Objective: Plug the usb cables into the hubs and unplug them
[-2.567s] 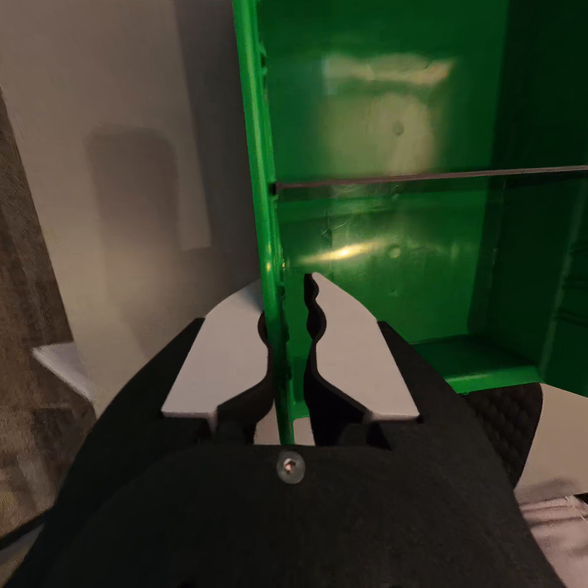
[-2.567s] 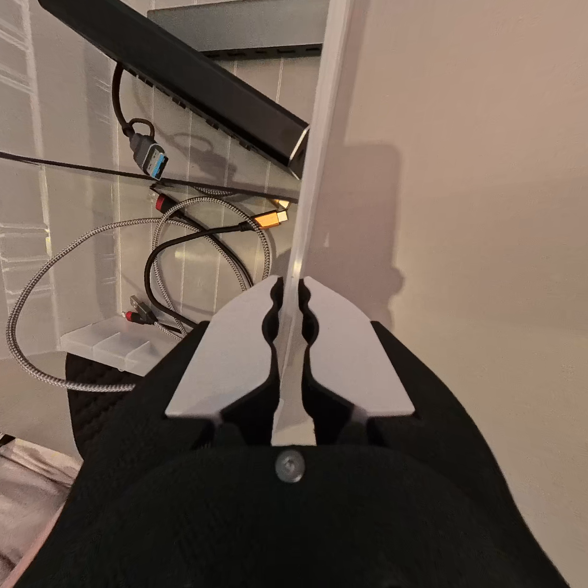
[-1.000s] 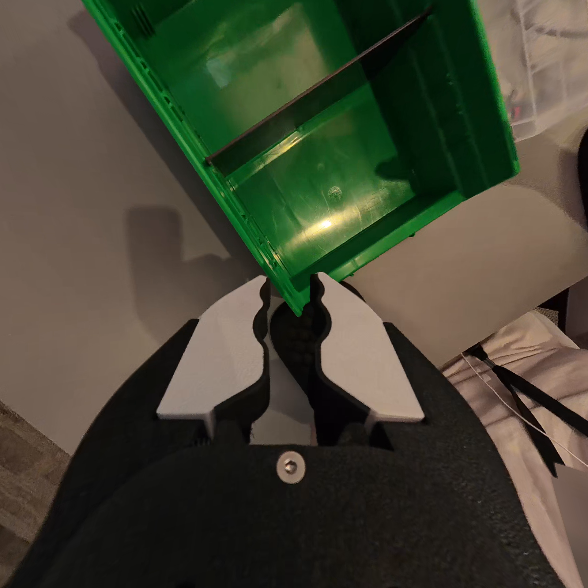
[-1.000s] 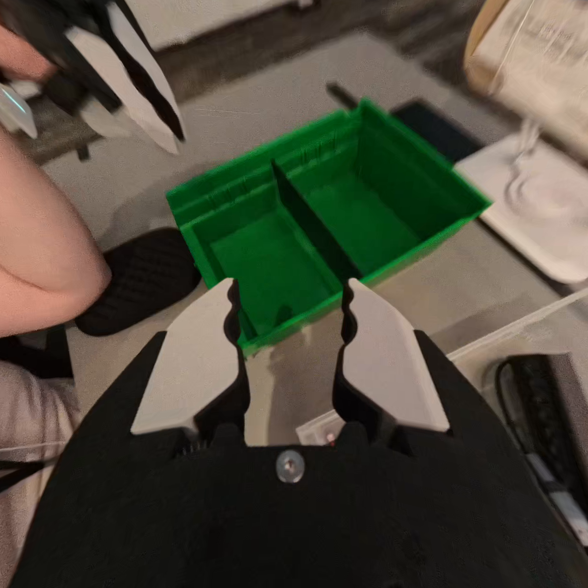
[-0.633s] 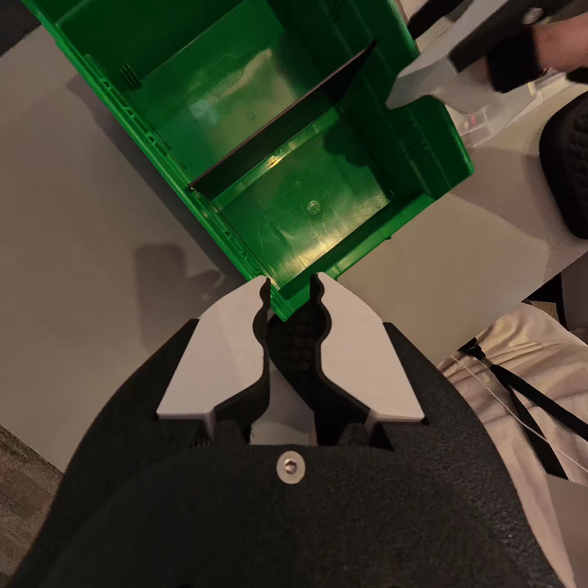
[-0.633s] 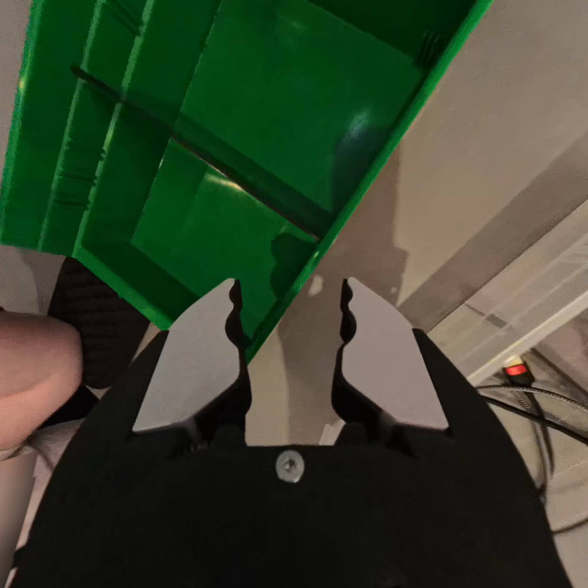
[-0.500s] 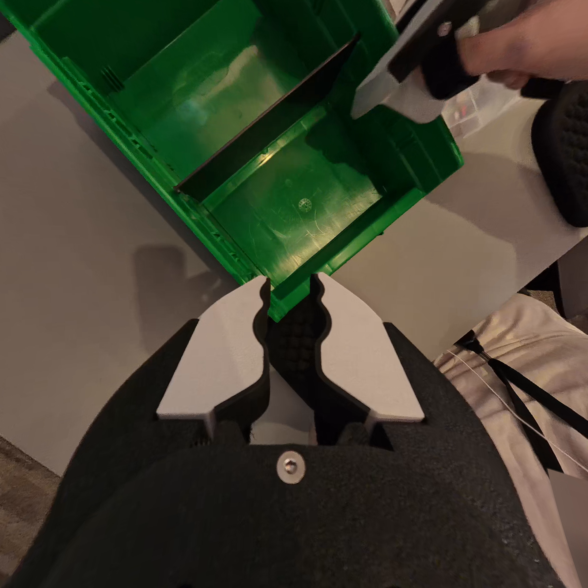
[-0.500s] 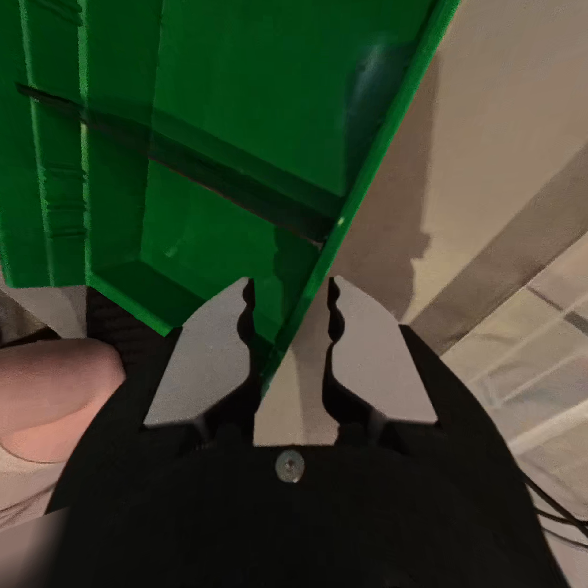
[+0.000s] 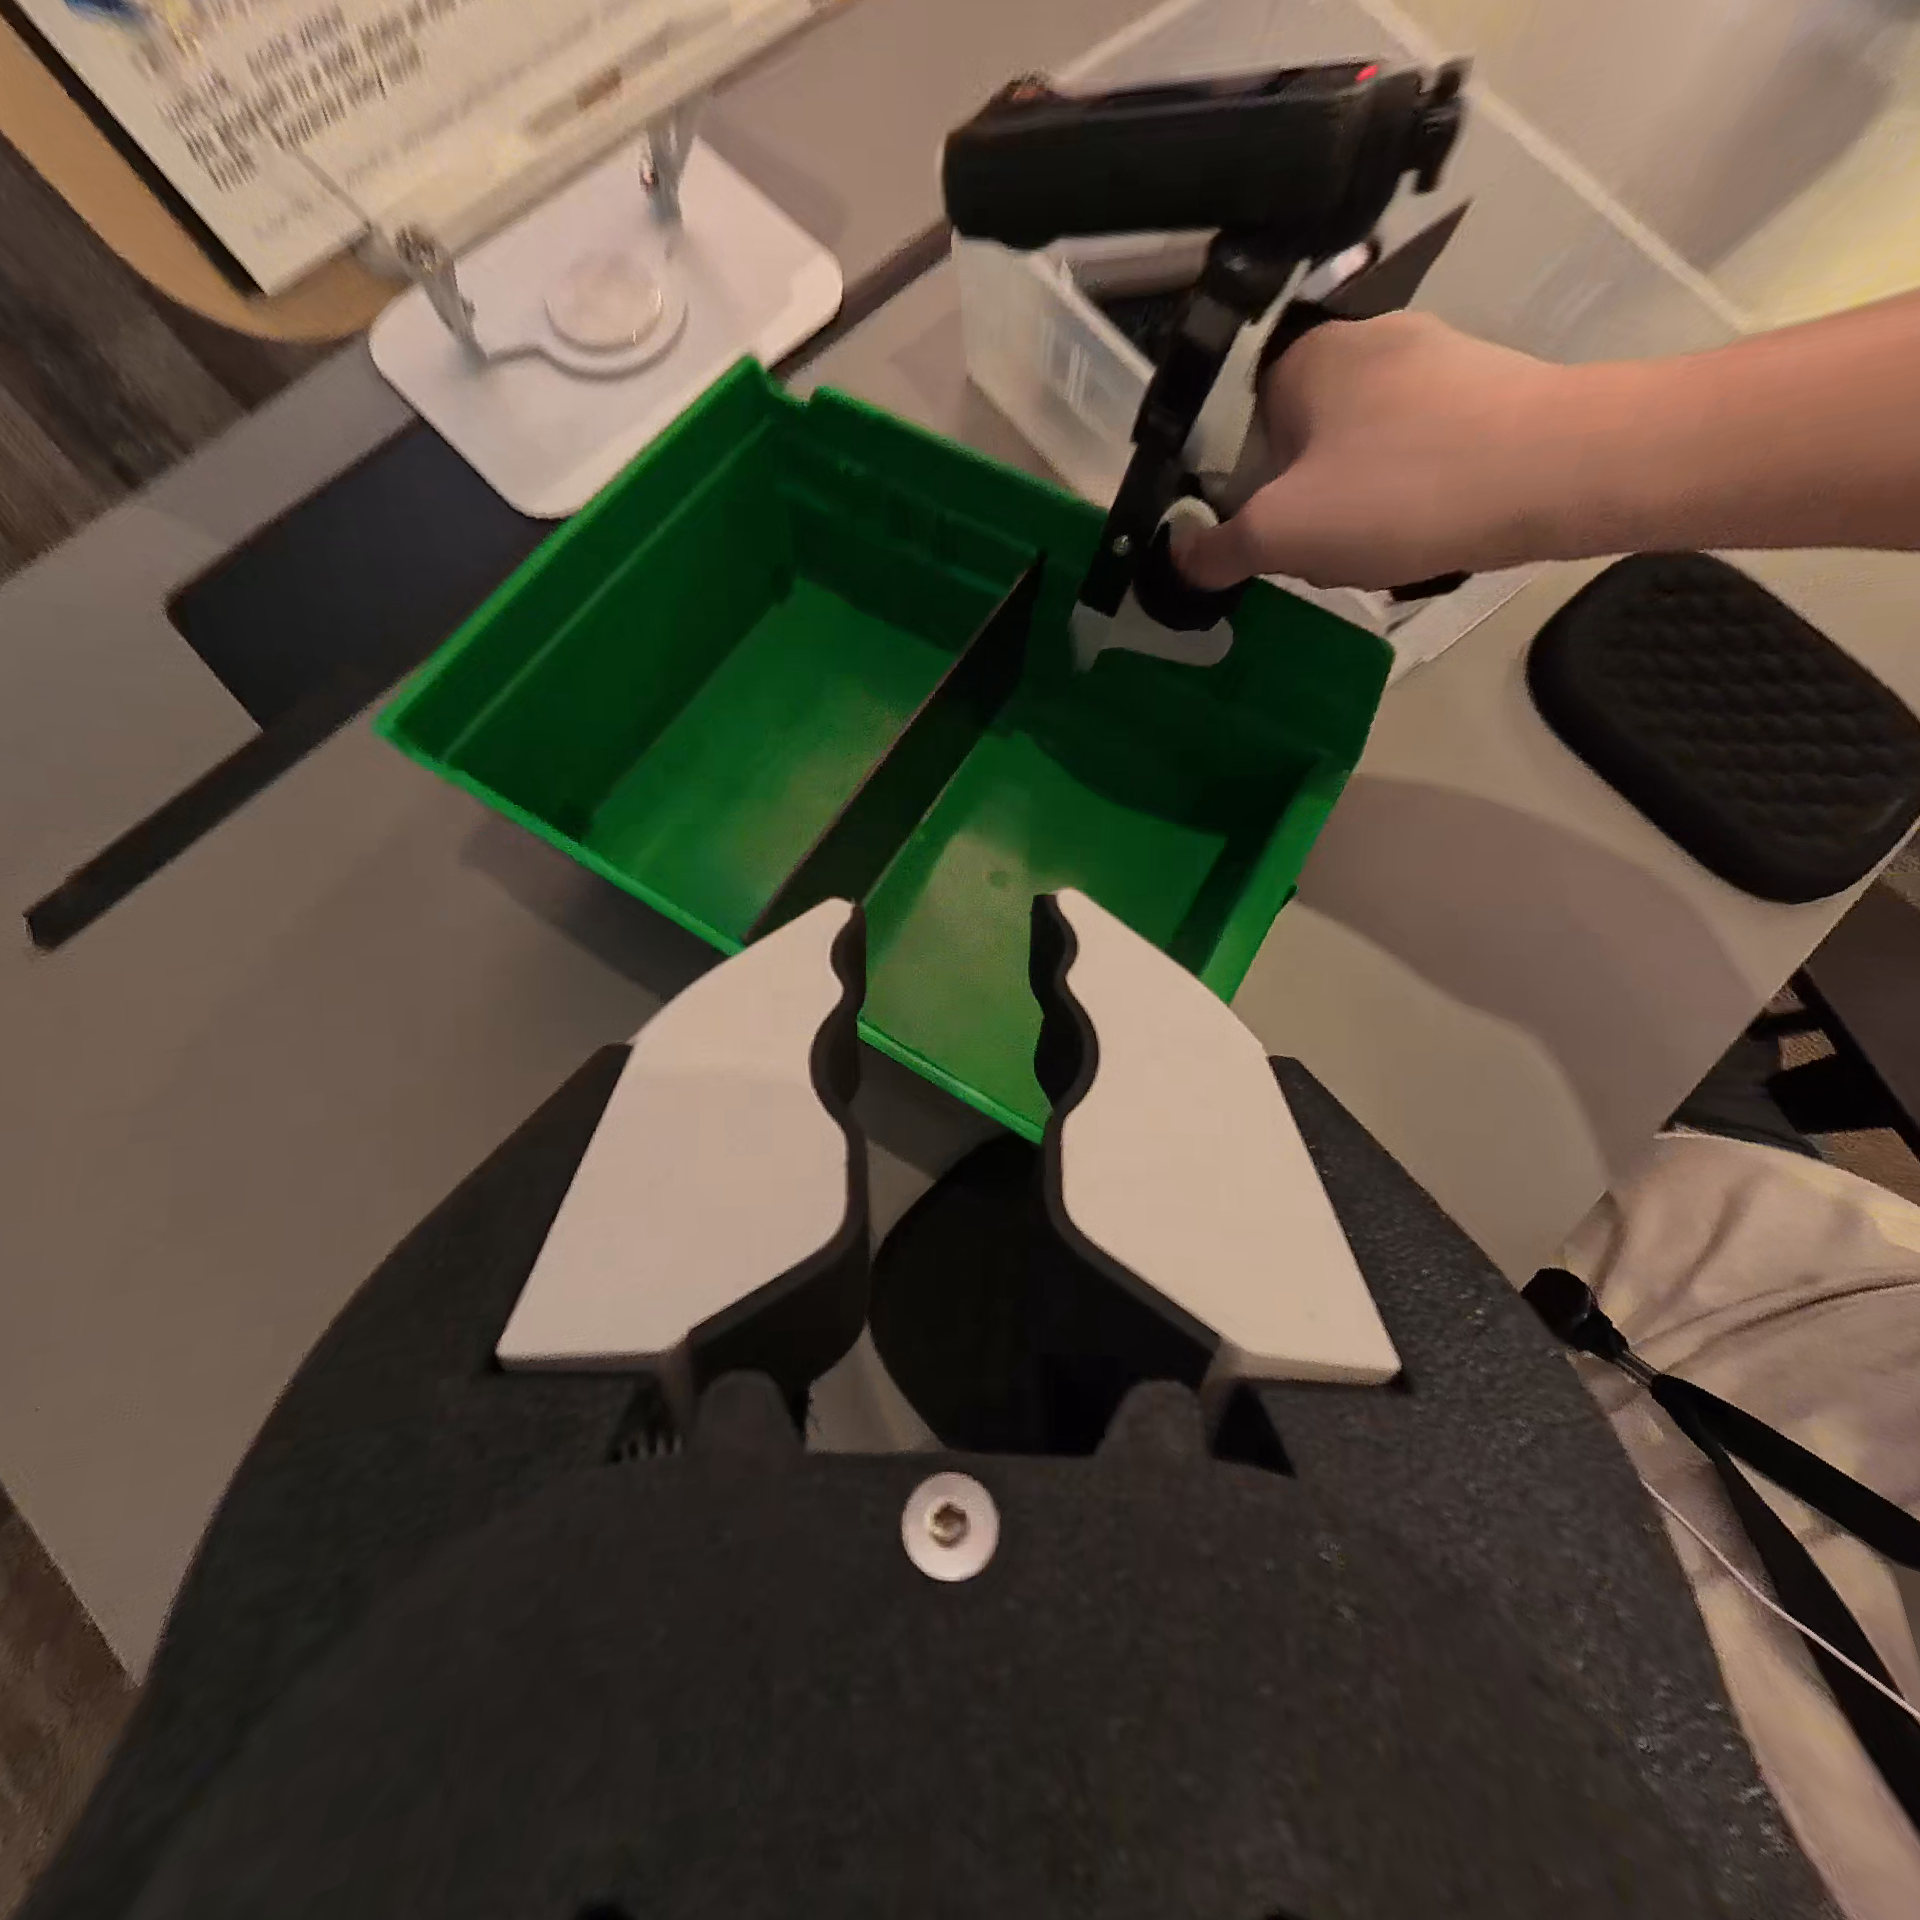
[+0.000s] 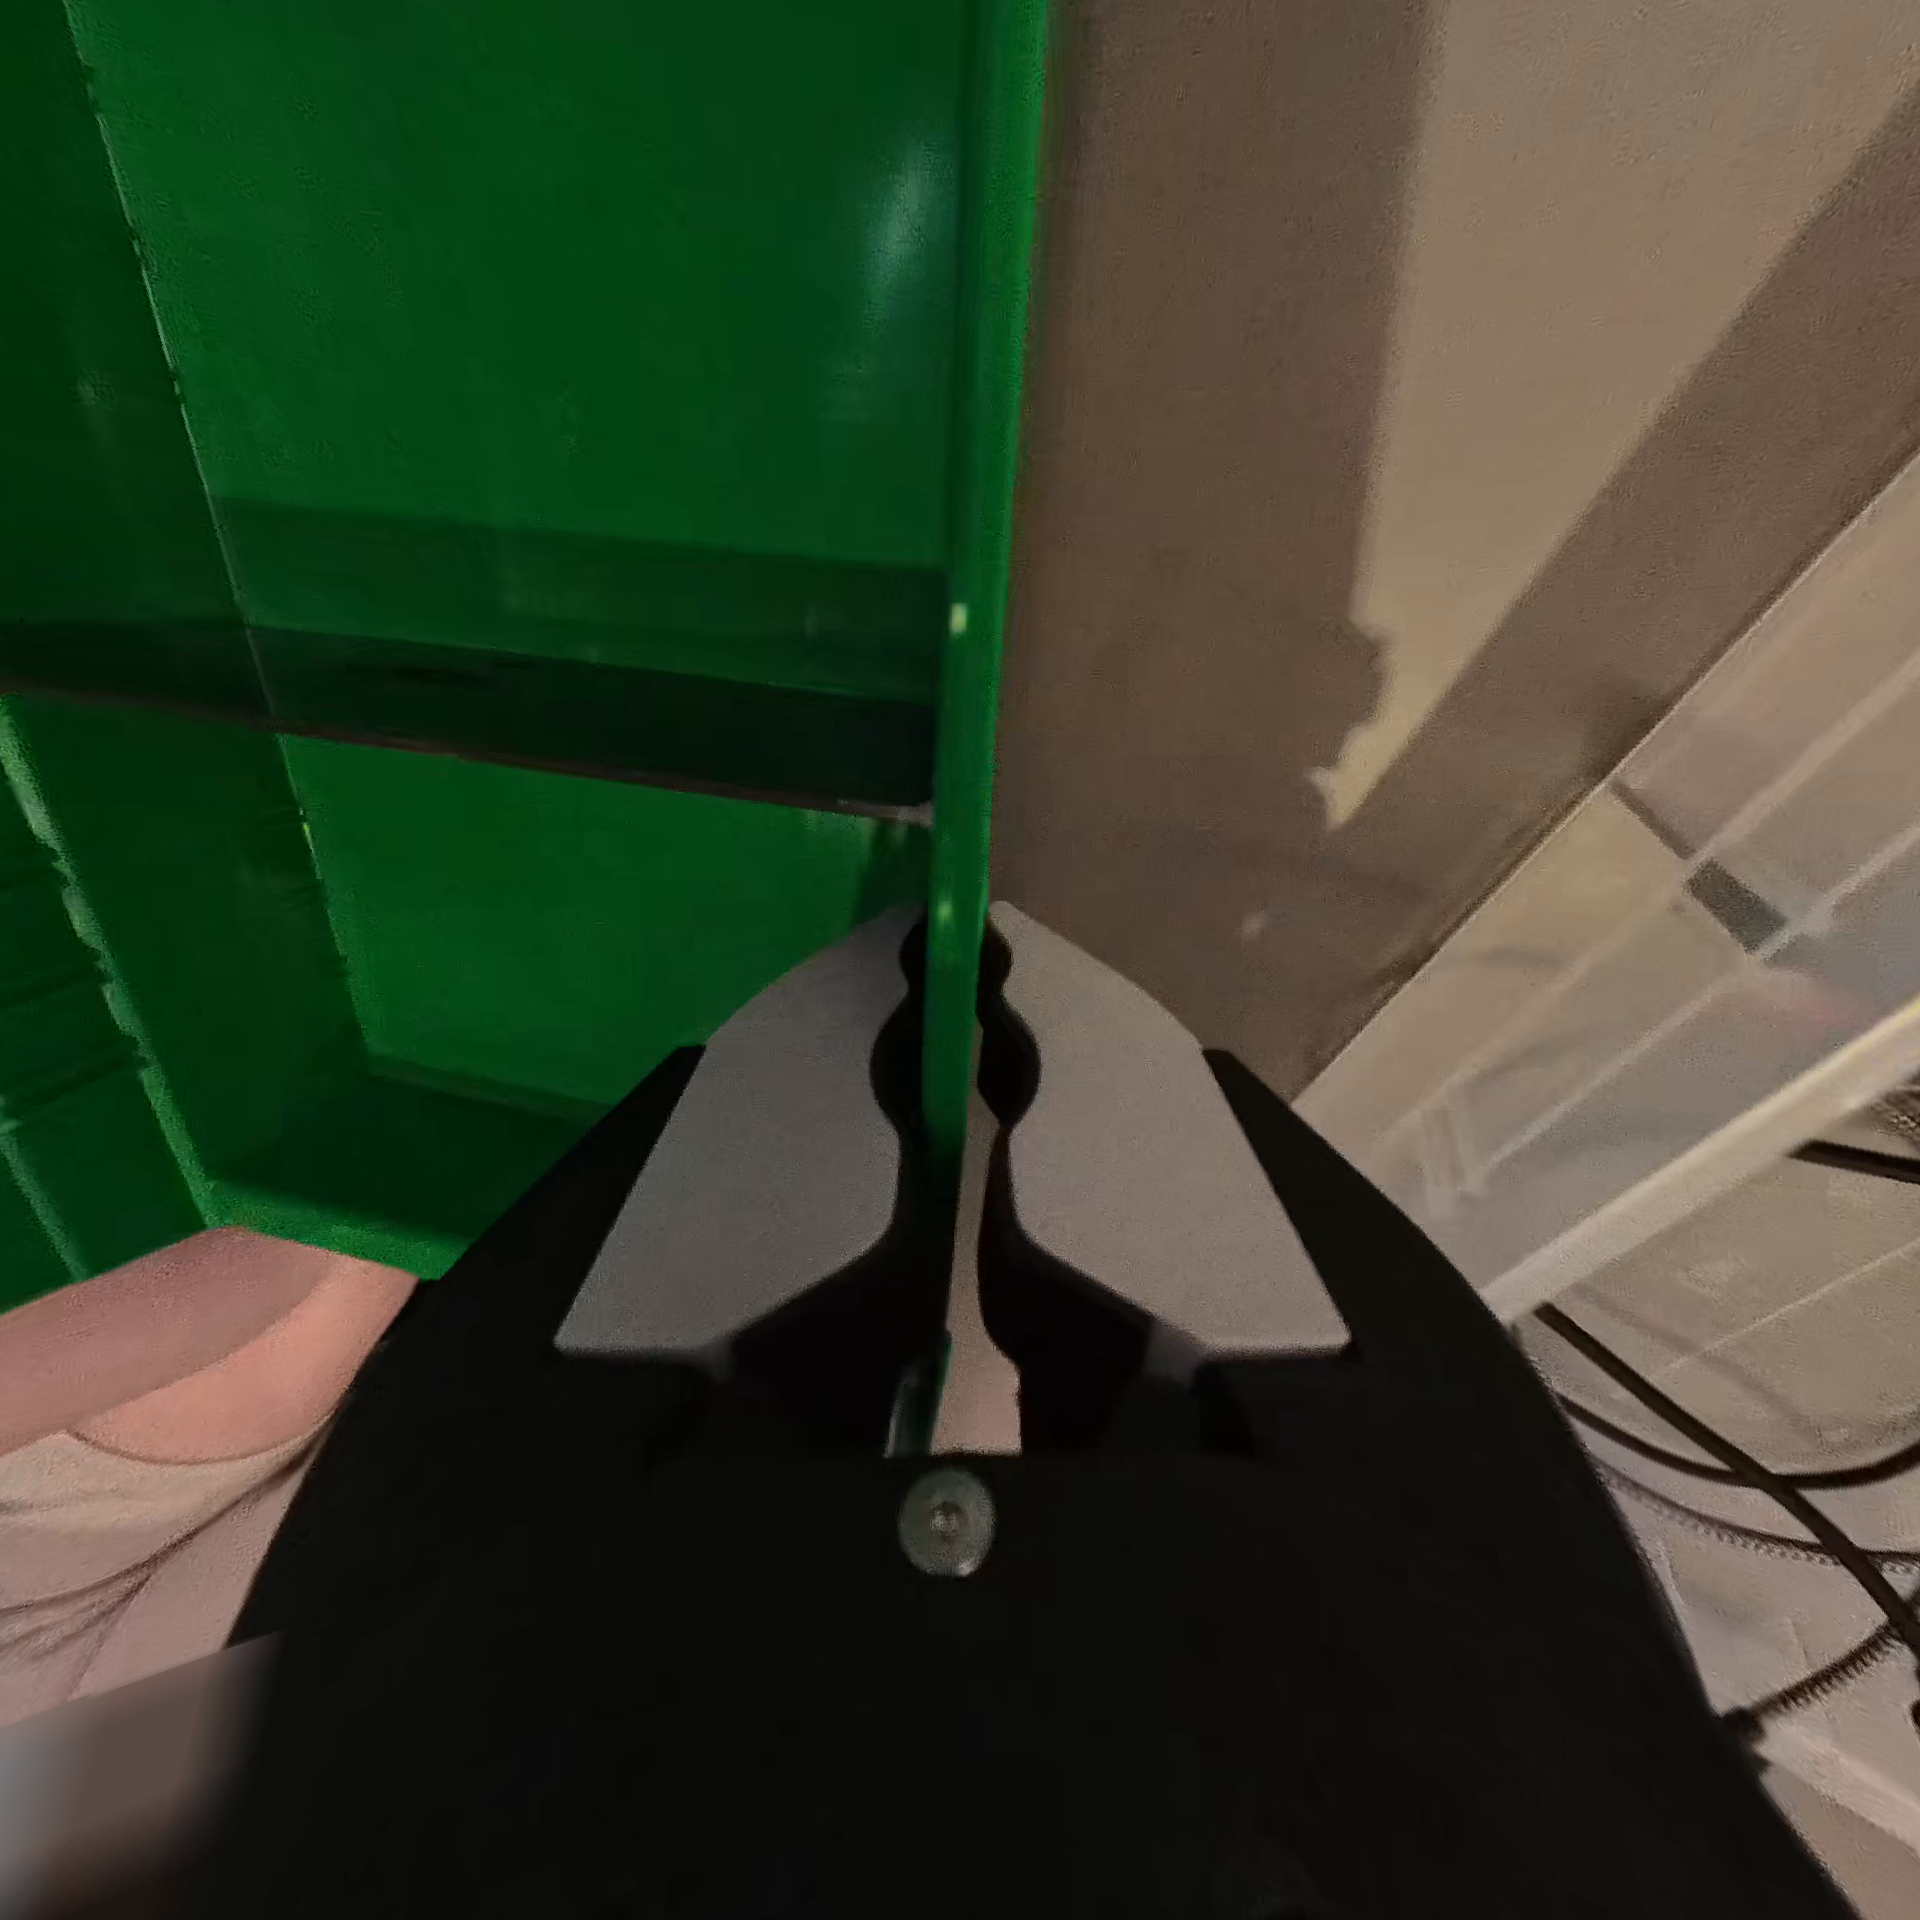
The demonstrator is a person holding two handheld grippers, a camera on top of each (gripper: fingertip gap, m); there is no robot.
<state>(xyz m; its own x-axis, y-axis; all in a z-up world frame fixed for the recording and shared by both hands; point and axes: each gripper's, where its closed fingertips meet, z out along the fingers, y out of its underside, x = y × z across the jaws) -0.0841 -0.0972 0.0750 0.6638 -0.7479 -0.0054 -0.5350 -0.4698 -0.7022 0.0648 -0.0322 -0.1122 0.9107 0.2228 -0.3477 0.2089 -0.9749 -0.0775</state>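
Blur smears the board propped on the white stand at the desk's far edge, so its print is unreadable. The right gripper dips into the green bin, and its fingers are mostly hidden behind its own black frame and the person's hand. In the right wrist view the green bin runs off the top and left edges, and its gripped wall vanishes down between the fingers. Blurred cables run out past the right edge, beside a clear container whose contents can't be made out.
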